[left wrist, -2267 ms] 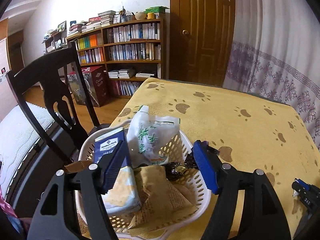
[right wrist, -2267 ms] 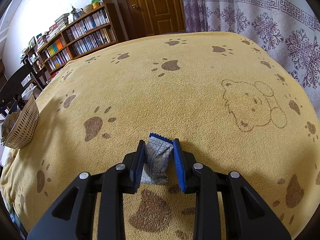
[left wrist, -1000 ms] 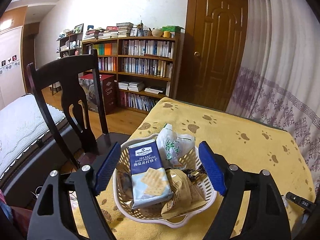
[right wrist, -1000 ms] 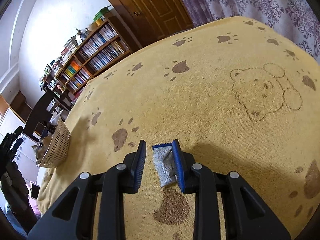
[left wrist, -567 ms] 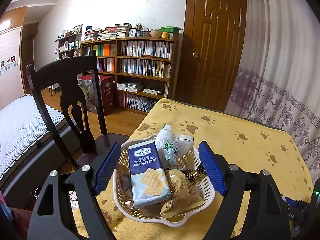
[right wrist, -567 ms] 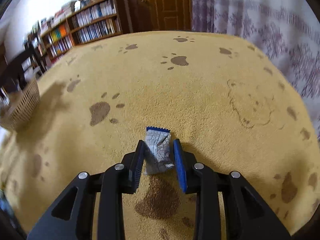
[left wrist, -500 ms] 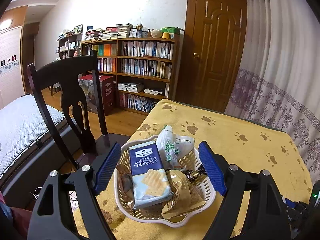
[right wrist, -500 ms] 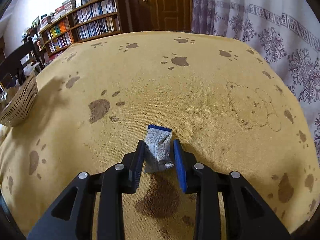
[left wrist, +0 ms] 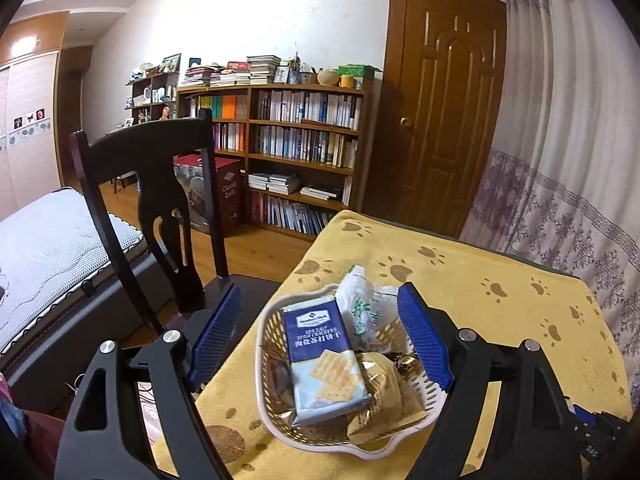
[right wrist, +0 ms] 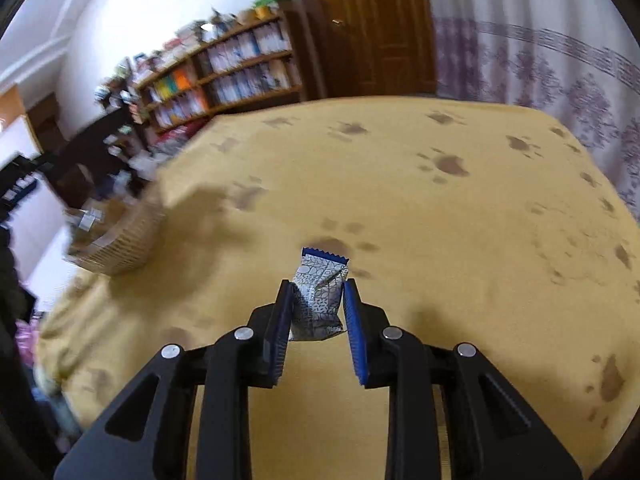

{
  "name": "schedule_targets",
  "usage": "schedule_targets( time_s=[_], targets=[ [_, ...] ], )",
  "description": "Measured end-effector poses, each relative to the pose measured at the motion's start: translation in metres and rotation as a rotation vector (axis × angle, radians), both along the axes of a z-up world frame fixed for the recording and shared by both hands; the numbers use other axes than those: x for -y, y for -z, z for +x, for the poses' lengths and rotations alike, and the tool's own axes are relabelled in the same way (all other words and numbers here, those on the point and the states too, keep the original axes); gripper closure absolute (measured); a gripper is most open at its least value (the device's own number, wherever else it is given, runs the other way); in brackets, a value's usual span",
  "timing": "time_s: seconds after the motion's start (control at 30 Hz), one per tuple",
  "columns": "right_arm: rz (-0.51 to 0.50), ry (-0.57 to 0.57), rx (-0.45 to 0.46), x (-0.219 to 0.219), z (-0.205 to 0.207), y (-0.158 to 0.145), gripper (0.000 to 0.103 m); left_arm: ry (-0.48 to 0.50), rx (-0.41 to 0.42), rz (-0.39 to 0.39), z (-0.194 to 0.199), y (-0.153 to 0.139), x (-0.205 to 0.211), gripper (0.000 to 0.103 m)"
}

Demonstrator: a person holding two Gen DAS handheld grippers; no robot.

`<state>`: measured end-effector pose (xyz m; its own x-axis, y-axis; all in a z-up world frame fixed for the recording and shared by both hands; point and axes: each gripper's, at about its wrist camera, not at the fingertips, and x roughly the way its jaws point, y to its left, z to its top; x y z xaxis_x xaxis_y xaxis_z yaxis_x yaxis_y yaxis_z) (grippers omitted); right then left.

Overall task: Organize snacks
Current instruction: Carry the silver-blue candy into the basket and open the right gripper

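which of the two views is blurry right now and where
Right wrist view: motion blur smears the basket and bookshelf at left, while the right gripper and its snack packet stay sharp. Left wrist view: crisp throughout, only fisheye bending at the edges.

My left gripper (left wrist: 320,340) shows black, angular finger arms with triangular cut-outs, silver screw heads at the joints and ribbed blue pads (left wrist: 424,346) on the inner faces. My right gripper (right wrist: 316,308) is built the same: black frame, round silver screws, blue ridged pads (right wrist: 354,334).
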<state>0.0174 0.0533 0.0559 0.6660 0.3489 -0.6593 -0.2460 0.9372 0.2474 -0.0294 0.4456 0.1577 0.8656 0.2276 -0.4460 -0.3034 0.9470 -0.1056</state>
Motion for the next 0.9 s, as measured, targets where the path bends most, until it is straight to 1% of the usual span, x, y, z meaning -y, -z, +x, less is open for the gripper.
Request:
schedule_targets(
  time_s=[0.17, 0.23, 0.3, 0.4, 0.47, 0.6, 0.77, 0.8, 0.83, 0.9],
  targets=[
    [0.061, -0.132, 0.018, -0.051, 0.006, -0.026, 0.077, -0.004, 0.023, -0.005, -0.006, -0.005, -0.004, 0.020],
    [0.080, -0.188, 0.027, -0.076, 0.008, -0.037, 0.077, -0.005, 0.035, -0.010, -0.010, -0.008, -0.007, 0.017],
    [0.102, -0.239, 0.036, -0.103, 0.013, -0.049, 0.077, -0.007, 0.047, -0.007, -0.013, -0.012, -0.009, 0.017],
    [0.114, -0.284, 0.038, -0.135, 0.023, -0.058, 0.077, -0.018, 0.060, 0.002, -0.016, -0.015, -0.012, 0.017],
    [0.129, -0.311, 0.018, -0.158, 0.032, -0.061, 0.077, -0.020, 0.066, 0.003, -0.017, -0.017, -0.012, 0.017],
    [0.145, -0.336, -0.022, -0.192, 0.047, -0.061, 0.077, -0.029, 0.079, -0.008, -0.020, -0.020, -0.019, 0.017],
    [0.133, -0.327, -0.039, -0.219, 0.062, -0.055, 0.076, -0.035, 0.088, -0.020, -0.022, -0.022, -0.024, 0.016],
    [0.139, -0.321, -0.045, -0.221, 0.065, -0.054, 0.074, -0.037, 0.089, -0.021, -0.022, -0.023, -0.024, 0.016],
    [0.143, -0.314, -0.052, -0.222, 0.067, -0.052, 0.068, -0.039, 0.090, -0.023, -0.023, -0.023, -0.025, 0.013],
    [0.152, -0.312, -0.058, -0.220, 0.068, -0.051, 0.068, -0.046, 0.096, -0.024, -0.024, -0.023, -0.027, 0.010]
  ],
)
